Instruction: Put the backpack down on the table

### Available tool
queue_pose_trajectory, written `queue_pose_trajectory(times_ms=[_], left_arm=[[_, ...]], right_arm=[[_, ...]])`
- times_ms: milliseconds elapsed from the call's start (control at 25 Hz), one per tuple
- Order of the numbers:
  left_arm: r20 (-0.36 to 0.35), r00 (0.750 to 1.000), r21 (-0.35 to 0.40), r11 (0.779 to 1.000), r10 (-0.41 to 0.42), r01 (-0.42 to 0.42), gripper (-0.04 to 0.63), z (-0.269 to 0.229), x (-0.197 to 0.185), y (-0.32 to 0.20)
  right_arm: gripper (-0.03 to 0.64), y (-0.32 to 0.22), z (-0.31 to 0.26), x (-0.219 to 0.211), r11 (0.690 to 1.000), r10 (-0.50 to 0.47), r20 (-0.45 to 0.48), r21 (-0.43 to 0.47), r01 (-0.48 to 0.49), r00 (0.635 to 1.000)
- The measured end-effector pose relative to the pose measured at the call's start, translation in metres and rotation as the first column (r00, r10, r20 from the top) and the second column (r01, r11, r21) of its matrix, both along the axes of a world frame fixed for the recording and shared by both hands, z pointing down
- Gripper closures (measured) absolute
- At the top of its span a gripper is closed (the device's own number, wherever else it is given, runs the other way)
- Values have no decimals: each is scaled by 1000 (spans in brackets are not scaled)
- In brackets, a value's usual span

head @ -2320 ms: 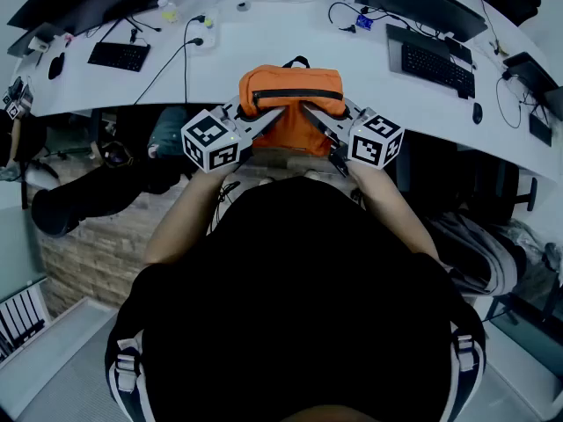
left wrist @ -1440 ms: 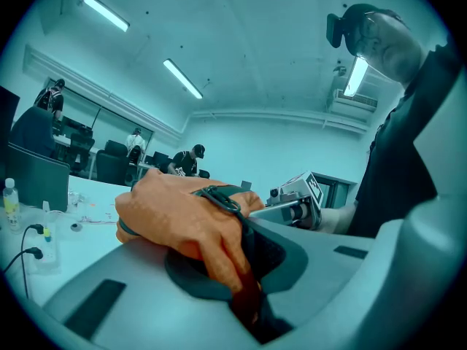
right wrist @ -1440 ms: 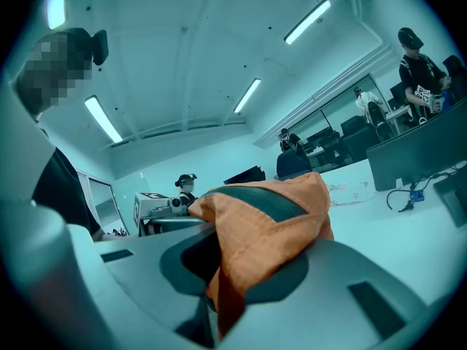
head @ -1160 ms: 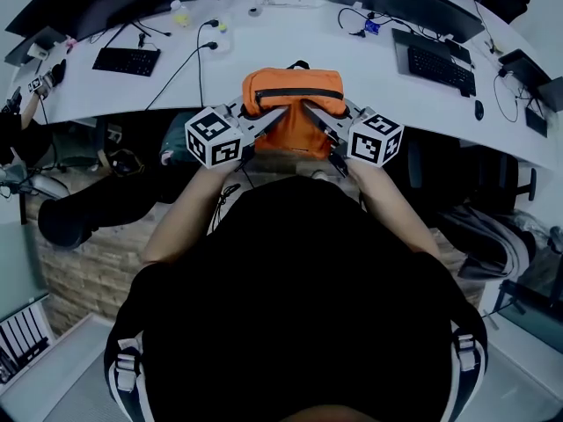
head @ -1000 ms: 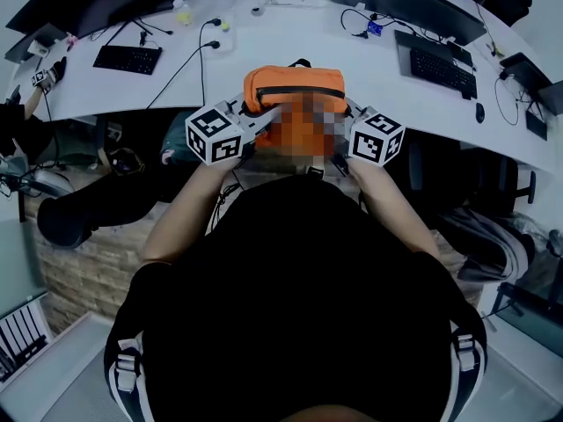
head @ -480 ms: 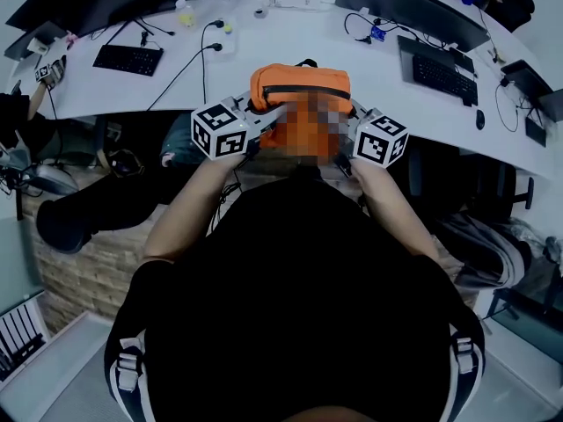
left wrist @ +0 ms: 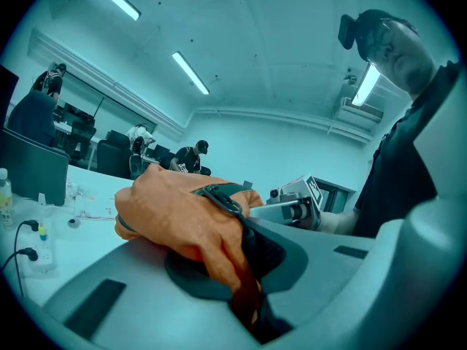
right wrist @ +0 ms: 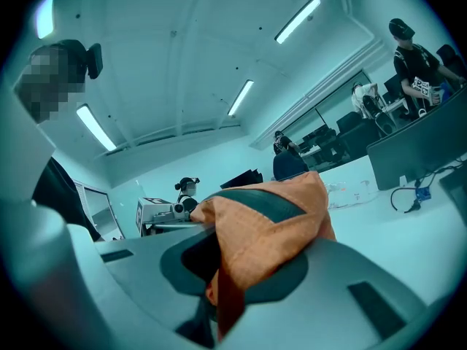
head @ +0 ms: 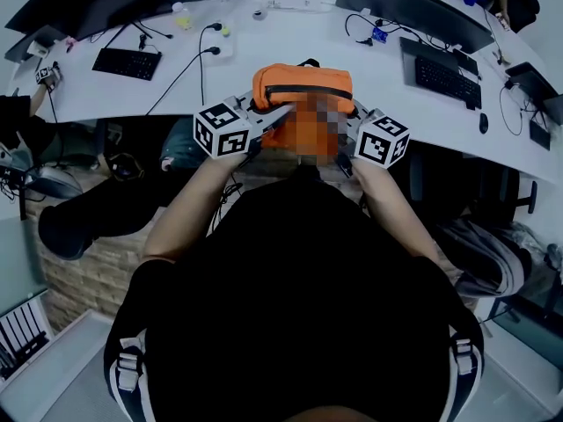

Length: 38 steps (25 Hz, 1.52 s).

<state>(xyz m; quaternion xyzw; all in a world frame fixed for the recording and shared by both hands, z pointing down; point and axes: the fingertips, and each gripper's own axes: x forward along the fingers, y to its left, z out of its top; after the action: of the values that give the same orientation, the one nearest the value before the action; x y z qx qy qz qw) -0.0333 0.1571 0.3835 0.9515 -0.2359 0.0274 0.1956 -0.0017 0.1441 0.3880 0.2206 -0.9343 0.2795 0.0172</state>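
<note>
Well, the big white table [head: 264,47] curves across the top of the head view. Two bare arms reach forward from a black shirt with the elbows bent. The left arm [head: 180,214] and the right arm [head: 393,209] come closer together toward the front.

The orange bag [head: 302,84] is held up between them, right at the near edge of the table. Its top shows against the white table top, and its lower part hangs in front of the edge.

The left gripper [left wrist: 244,297] points almost flat. Its jaws are squeezed tight on a fold of orange cloth at the bag's side. The right gripper [right wrist: 219,297] points almost flat too, and it pinches a thicker fold on the other side.

Both hands are hidden under the left cube [head: 222,130] and the right cube [head: 383,139]. The middle of the bag is blurred in the head view. Its bottom is cut off behind the grippers and the shirt, so I cannot tell if it touches the table.
</note>
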Motion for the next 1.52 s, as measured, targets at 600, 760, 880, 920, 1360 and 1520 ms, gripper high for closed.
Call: queue_pose_trajectory(times_ms=[600, 760, 880, 920, 1360, 1520], left_arm=[[9, 1000, -46, 999, 3, -2, 538, 15, 15, -35], [11, 1000, -58, 998, 2, -1, 538, 19, 20, -45], [15, 1000, -72, 997, 3, -2, 538, 25, 24, -51], [16, 1000, -75, 997, 3, -2, 538, 26, 25, -53], [16, 1000, -108, 994, -3, 4, 538, 37, 40, -96], [10, 1000, -118, 993, -13, 14, 538, 40, 42, -114]], right_arm=[[540, -39, 15, 15, 999, -4, 11, -41, 5, 1000], [540, -50, 19, 19, 999, -5, 17, -51, 6, 1000], [540, -56, 25, 23, 998, -7, 22, -65, 9, 1000], [540, -58, 26, 24, 998, -8, 23, -69, 10, 1000], [540, -103, 36, 38, 995, -23, 28, -94, 26, 999], [540, -121, 39, 39, 994, -36, 25, -102, 38, 999]])
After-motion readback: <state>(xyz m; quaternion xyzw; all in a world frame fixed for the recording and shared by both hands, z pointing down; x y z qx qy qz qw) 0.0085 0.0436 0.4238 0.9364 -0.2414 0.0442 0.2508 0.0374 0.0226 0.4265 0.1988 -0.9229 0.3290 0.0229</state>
